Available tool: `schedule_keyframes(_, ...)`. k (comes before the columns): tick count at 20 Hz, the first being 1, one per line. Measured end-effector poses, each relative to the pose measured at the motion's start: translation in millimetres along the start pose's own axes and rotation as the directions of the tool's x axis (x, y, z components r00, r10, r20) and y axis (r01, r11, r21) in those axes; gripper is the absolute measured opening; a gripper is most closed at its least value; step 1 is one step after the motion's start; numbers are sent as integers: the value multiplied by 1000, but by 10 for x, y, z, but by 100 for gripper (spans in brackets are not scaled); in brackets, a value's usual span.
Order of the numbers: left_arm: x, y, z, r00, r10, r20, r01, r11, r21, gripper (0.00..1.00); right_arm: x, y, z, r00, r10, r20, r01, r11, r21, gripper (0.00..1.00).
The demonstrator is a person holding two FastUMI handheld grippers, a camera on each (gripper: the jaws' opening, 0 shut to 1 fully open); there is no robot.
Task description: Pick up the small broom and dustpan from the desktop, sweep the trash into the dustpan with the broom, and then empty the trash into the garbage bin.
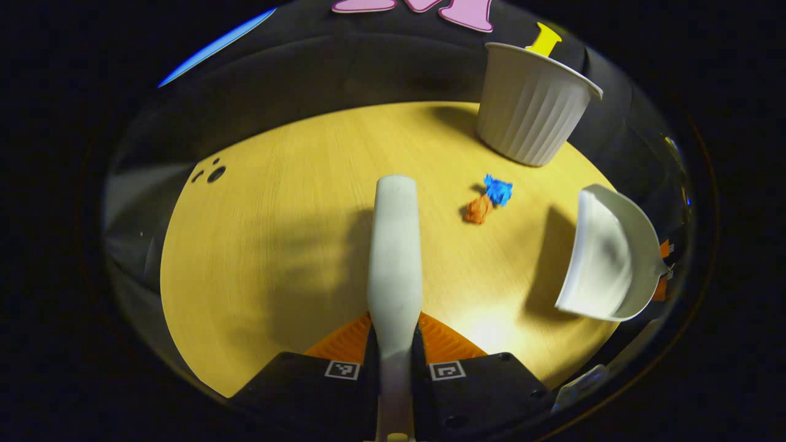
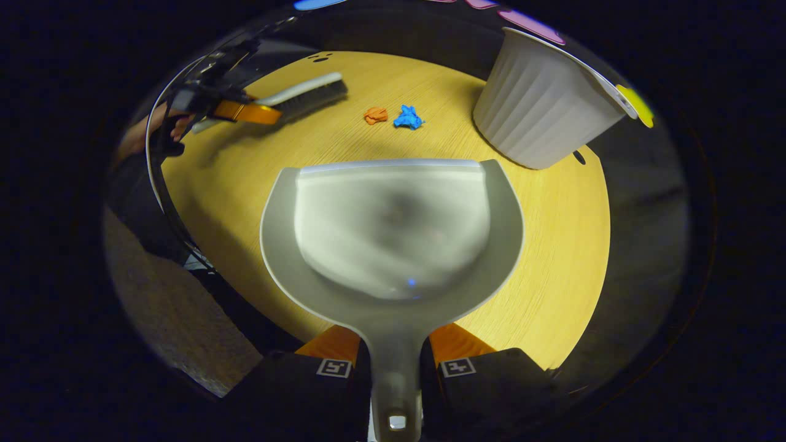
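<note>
Orange and blue, the two crumpled scraps of trash (image 1: 478,209) (image 1: 498,189) lie touching each other on the wooden desktop (image 1: 276,245), near the foot of the white ribbed garbage bin (image 1: 531,104). The left gripper (image 1: 396,344) is clamped on the small broom (image 1: 395,258), both fingers pressing its white handle, with the bristles seen in the right gripper view held just above the wood, to one side of the scraps. The right gripper (image 2: 396,362) pinches the grey dustpan (image 2: 393,233) by its stem, lip forward and short of the trash.

Light paper may skid past a raised lip or scatter toward the bin's base if the broom strokes too hard. Open wood lies between pan and scraps; the bin crowds one side, and the desktop's far edge is close behind them.
</note>
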State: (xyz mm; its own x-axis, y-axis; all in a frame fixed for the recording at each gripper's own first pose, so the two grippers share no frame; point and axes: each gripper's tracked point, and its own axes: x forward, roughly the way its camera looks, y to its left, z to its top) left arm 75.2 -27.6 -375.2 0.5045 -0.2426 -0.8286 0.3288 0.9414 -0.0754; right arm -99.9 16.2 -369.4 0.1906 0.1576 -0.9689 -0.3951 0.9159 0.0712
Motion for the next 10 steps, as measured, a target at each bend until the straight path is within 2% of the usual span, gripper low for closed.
schedule_keyframes(5, 281, -176, 508, 1000, -15, 15, 13, 992, 125, 25, 158, -57, 79, 999, 23, -41, -24, 999, -22, 37)
schedule_keyframes(10, 542, -379, 638, 998, -35, -42, 44, 973, 226, 25, 272, -116, 136, 997, 51, -53, -52, 999, -14, 37)
